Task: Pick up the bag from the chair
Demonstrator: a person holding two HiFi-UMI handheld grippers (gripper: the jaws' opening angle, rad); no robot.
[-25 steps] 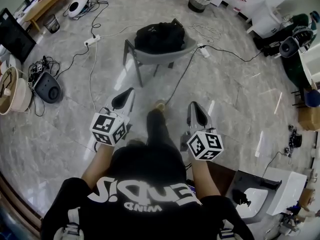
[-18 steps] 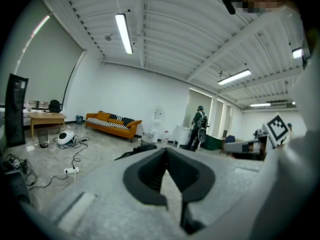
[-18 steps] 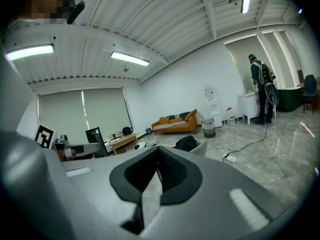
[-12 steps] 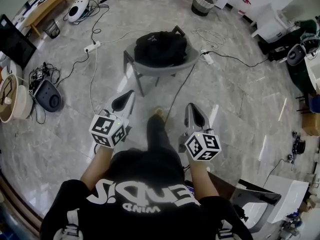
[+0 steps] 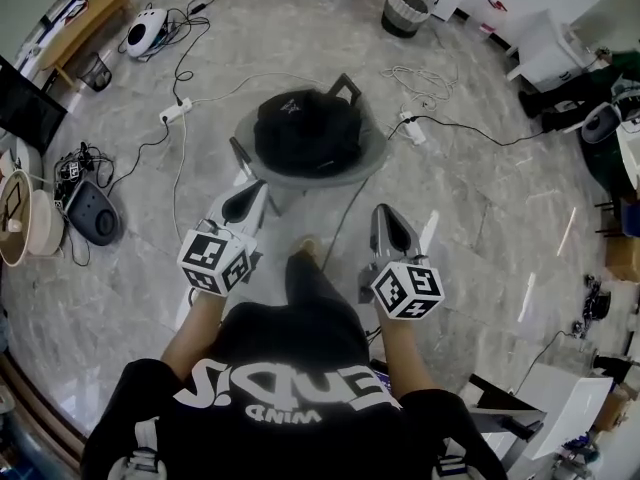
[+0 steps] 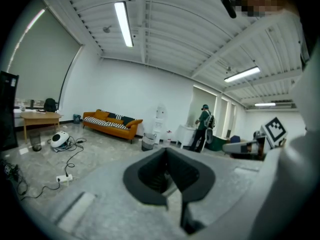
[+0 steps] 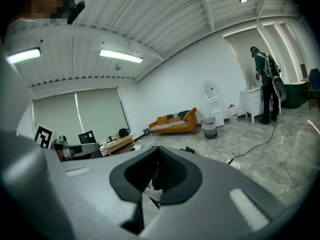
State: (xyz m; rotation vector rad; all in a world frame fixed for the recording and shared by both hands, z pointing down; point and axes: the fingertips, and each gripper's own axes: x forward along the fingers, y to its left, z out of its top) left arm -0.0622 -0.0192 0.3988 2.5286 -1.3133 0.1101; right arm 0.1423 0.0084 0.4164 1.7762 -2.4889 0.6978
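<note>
In the head view a black bag [image 5: 305, 131] lies on the seat of a grey chair [image 5: 372, 158], straight ahead of me on the marble floor. My left gripper [image 5: 257, 186] points toward the chair's near left edge, just short of it, and its jaws meet at the tips. Out to the right, my right gripper [image 5: 384, 213] is held level with the left one, below the chair's near right rim, with its jaws also together. Neither touches the bag or the chair. The left gripper view shows the left gripper [image 6: 167, 152] shut and empty. The right gripper view shows the right gripper [image 7: 158, 151] the same.
Cables and a power strip [image 5: 174, 113] run over the floor left of the chair, and another power strip [image 5: 411, 129] lies to its right. A bin [image 5: 404, 9] stands at the back. An orange sofa [image 6: 111, 123] and a standing person [image 6: 203, 128] are far off.
The chair and bag have come closer and now sit right in front of both grippers. The grippers keep the same pose, jaws together.
</note>
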